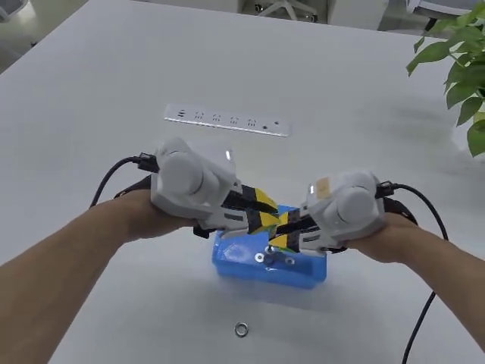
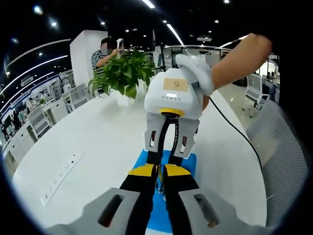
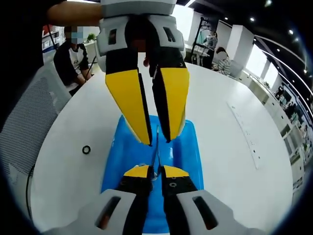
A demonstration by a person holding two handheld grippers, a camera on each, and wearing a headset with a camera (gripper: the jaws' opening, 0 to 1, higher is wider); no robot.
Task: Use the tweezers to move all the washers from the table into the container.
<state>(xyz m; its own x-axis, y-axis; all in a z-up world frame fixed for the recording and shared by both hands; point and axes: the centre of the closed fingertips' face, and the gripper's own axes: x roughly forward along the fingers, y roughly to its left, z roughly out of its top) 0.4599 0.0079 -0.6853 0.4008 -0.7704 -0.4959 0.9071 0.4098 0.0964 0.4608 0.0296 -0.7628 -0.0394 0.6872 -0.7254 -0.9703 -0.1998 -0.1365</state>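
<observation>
Over the blue container (image 1: pixel 235 262) my two grippers meet tip to tip. The left gripper (image 1: pixel 274 220) comes from the left and the right gripper (image 1: pixel 282 236) from the right. Thin metal tweezers (image 3: pixel 156 152) run between both pairs of yellow jaws, and both pairs look shut on them. In the left gripper view the tweezers (image 2: pixel 160 185) show in the narrow slit of the left gripper (image 2: pixel 160 171). Two washers (image 1: pixel 261 258) lie inside the container. One washer (image 1: pixel 241 329) lies on the table in front of it, also seen as a dark washer (image 3: pixel 86 149) in the right gripper view.
A white power strip (image 1: pixel 227 120) lies on the table behind the container. A green potted plant (image 1: pixel 462 68) stands at the far right edge. Black cables trail from both grippers. People sit at desks in the background.
</observation>
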